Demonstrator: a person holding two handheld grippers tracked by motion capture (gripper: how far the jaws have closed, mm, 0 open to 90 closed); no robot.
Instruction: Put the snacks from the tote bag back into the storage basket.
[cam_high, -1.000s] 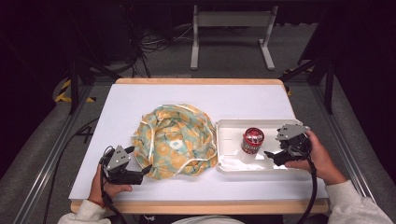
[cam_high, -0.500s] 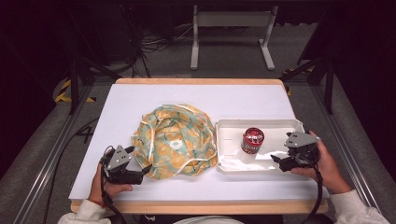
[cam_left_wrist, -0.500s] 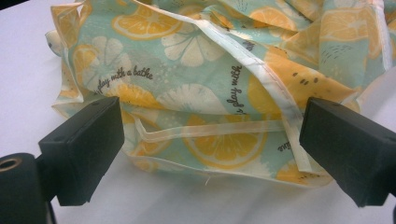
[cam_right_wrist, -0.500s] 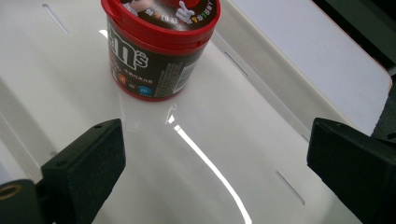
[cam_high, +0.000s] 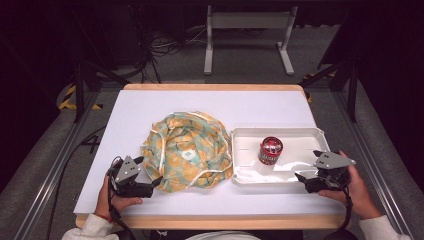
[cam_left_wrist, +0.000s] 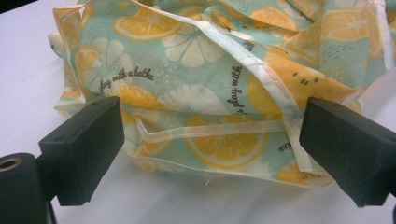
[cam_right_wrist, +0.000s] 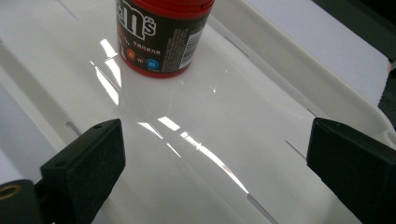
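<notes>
A crumpled cloth (cam_high: 187, 150) printed with lemon slices lies in the middle of the white table. My left gripper (cam_high: 148, 173) sits at its near left edge, jaws open. In the left gripper view the cloth (cam_left_wrist: 210, 60) and its pale hem lie just ahead of that gripper (cam_left_wrist: 212, 140), with nothing between the pads. A red candy can (cam_high: 270, 150) stands upright in a white tray (cam_high: 300, 175) to the right of the cloth. My right gripper (cam_high: 307, 166) is open at the tray's near right corner, well short of the can (cam_right_wrist: 161, 32) and low over the tray floor (cam_right_wrist: 261, 84).
The table top (cam_high: 225, 102) has bare white surface behind the cloth and tray. Its wooden front edge (cam_high: 210, 221) runs close to both hands. A metal stand (cam_high: 247, 30) and cables lie on the floor beyond the table.
My right gripper has drawn back from the can toward the near right corner of the tray. The left gripper and the cloth have stayed put.
</notes>
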